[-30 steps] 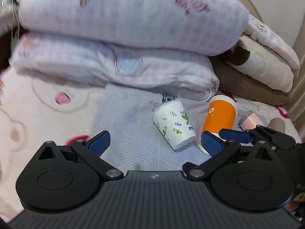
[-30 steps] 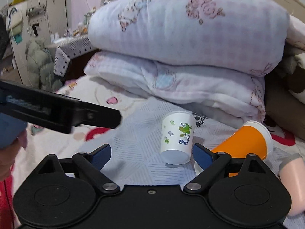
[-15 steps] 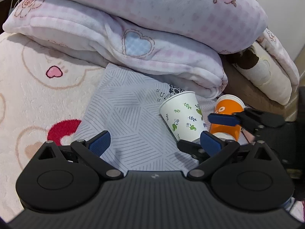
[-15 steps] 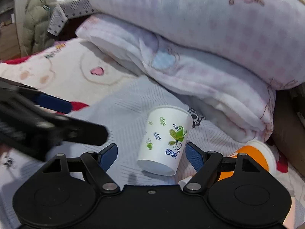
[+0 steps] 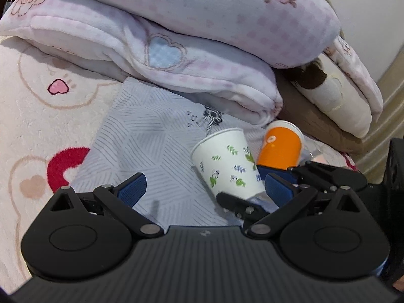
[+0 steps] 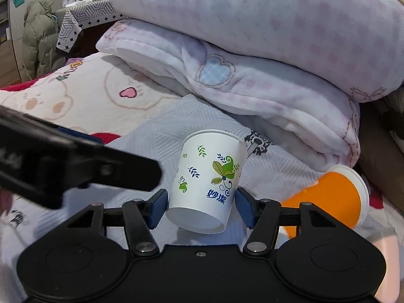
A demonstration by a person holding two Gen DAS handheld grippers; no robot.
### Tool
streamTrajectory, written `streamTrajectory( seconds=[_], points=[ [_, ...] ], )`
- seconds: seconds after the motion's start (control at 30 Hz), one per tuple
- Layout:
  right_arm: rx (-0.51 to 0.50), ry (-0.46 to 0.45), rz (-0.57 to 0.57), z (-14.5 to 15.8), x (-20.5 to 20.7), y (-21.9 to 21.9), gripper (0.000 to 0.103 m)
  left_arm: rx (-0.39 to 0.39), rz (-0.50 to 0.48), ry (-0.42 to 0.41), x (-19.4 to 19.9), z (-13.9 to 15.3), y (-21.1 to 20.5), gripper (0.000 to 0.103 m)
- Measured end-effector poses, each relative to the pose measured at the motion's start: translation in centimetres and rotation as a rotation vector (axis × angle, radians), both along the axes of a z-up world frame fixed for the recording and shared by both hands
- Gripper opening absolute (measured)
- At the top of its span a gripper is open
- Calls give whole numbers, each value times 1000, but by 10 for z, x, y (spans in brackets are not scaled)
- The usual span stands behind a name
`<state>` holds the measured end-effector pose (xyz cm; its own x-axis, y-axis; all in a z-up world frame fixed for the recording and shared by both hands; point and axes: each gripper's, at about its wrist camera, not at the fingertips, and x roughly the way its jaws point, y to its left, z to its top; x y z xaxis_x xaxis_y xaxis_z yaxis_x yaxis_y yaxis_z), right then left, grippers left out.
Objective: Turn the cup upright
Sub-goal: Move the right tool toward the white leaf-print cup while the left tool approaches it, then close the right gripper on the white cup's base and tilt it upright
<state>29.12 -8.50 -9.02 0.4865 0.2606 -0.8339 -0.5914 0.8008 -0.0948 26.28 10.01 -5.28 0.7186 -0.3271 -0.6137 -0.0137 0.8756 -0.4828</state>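
Observation:
A white paper cup with green and blue leaf prints lies tilted on a grey patterned cloth, its base toward the right wrist camera and its mouth pointing away. My right gripper is open, its blue pads on either side of the cup's base, close to it. The cup also shows in the left wrist view, with the right gripper's fingers around its lower end. My left gripper is open and empty, just left of the cup.
An orange cup lies on its side right of the white cup. A pink cup lies at the far right. Folded pink blankets are stacked behind. A plush bear-print bedspread lies to the left.
My right gripper has moved forward until its pads flank the white cup's base. The left gripper has moved closer to the cup. The cup looks more upright.

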Motion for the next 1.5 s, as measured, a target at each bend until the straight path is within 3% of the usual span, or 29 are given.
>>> streamTrajectory(
  seconds=[0.13, 0.4, 0.57, 0.7, 0.77, 0.97, 1.13, 1.23, 1.5],
  points=[
    [-4, -17, -28, 10, -21, -2, 64, 5, -28, 42, -6, 5, -9, 101],
    [20, -36, -131, 34, -61, -16, 64, -64, -150, 115, -16, 9, -27, 101],
    [60, 21, -233, 38, -89, -42, 64, -201, -252, 186, -21, 3, -49, 101],
    [72, 63, -308, 37, -107, -62, 64, -133, -286, 182, -25, 3, -72, 101],
    [84, 93, -340, 35, -111, -70, 64, -135, -306, 203, -26, -1, -80, 101],
    [150, 174, -406, 26, -117, -91, 64, -65, -297, 224, -27, -8, -96, 100],
    [165, 203, -401, 18, -116, -100, 64, -79, -311, 267, -19, -20, -99, 79],
    [177, 227, -391, 19, -112, -105, 65, -142, -327, 280, -17, -25, -95, 70],
    [183, 310, -288, 20, -94, -109, 74, -177, -364, 275, -13, -28, -93, 67]
  ],
)
